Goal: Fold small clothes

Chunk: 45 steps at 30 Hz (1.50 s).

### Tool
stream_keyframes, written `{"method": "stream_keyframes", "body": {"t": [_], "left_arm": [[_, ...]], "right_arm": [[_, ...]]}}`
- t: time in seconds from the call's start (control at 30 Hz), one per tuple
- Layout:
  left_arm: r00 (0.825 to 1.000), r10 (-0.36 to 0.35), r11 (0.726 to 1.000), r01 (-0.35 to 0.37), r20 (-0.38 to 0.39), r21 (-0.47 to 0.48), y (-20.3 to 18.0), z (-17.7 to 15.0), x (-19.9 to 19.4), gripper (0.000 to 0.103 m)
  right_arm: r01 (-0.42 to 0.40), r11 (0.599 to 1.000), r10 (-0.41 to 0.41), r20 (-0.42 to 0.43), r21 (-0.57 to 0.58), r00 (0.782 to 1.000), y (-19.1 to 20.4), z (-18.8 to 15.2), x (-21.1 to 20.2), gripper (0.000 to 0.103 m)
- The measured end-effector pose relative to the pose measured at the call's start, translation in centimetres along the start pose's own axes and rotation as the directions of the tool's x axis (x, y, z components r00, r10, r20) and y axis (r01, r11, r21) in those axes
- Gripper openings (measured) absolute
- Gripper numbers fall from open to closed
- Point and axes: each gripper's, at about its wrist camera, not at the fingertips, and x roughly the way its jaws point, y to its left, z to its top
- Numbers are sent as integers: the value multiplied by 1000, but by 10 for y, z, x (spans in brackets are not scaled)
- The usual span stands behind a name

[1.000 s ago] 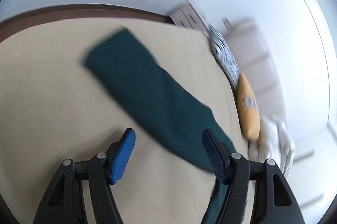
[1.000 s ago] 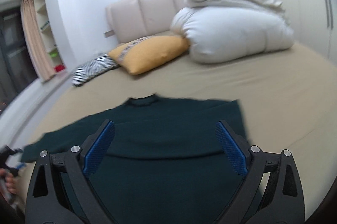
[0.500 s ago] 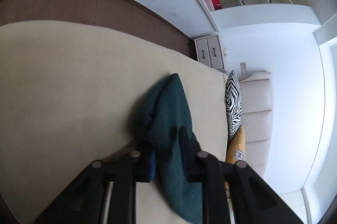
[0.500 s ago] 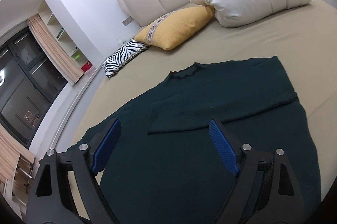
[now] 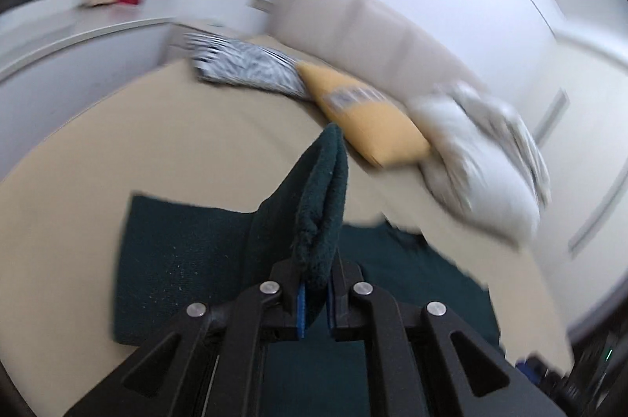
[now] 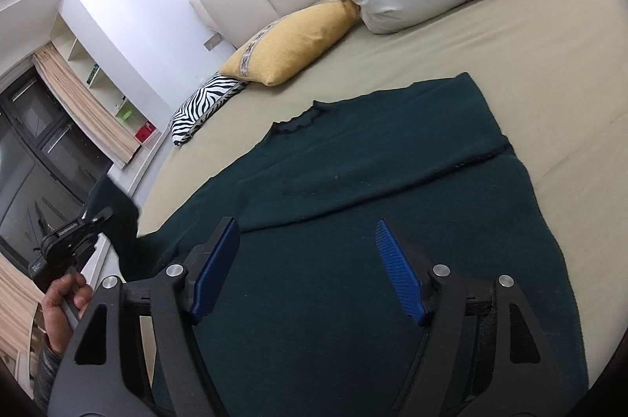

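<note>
Dark-green sweater (image 5: 176, 260) spread on beige bed (image 5: 78, 181) | left wrist: left gripper (image 5: 316, 293) clamped on lifted sleeve end (image 5: 322, 205), blurred | right wrist: right gripper (image 6: 310, 272) jaws apart, just narrowing, nothing pinched, over sweater's body; other sleeve (image 6: 373, 173) folded across chest; left gripper raises sleeve at bed's left edge.

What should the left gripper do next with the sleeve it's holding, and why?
Probably carry the sleeve across the sweater body and lay it flat. The left gripper is shut on its cuff, lifted, while the other sleeve already lies folded across the chest.
</note>
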Motion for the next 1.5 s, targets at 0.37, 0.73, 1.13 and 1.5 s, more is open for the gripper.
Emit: {"method": "stream_keyframes", "body": {"t": [0.37, 0.73, 1.13, 1.5], "left_arm": [[953, -28, 984, 79, -302, 158, -79, -110, 70, 62], [987, -57, 998, 58, -149, -3, 7, -62, -8, 74], [995, 13, 988, -28, -103, -153, 73, -29, 0, 73], [985, 58, 992, -74, -164, -99, 61, -5, 50, 75]], "right_arm": [[17, 998, -9, -127, 61, 992, -31, -1, 38, 71], [-48, 999, 43, -343, -8, 938, 43, -1, 166, 70], [14, 955, -95, -261, -296, 961, 106, 6, 158, 7], [170, 972, -195, -147, -164, 970, -16, 78, 130, 7]]}}
